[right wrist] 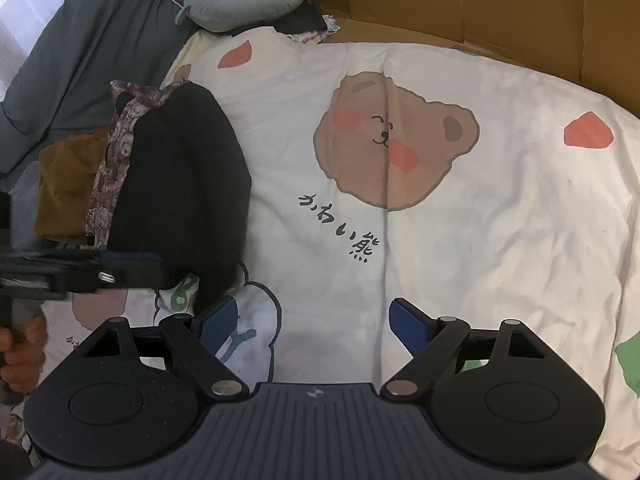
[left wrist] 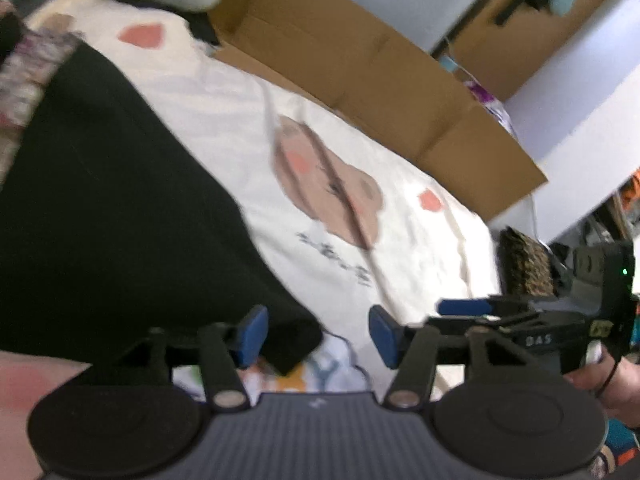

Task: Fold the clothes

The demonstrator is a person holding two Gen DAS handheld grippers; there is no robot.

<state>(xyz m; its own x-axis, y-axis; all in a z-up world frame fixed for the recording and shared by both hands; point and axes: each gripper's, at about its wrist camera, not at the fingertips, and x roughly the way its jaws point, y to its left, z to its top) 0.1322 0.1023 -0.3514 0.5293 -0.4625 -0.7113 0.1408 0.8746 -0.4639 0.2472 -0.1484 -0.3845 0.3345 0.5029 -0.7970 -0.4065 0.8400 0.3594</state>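
Lying lengthwise up the quilt (right wrist: 500,208), folded black garment (right wrist: 180,176), both grippers (left wrist: 318,336) (right wrist: 310,326) spread, empty.

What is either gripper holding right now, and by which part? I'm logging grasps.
Nothing: the left gripper and right gripper are both open, beside the folded black garment.

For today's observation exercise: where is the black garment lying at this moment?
In the right wrist view, the black garment lies on the left part of the cream bear-print quilt, left of the bear face, beside a patterned cloth.
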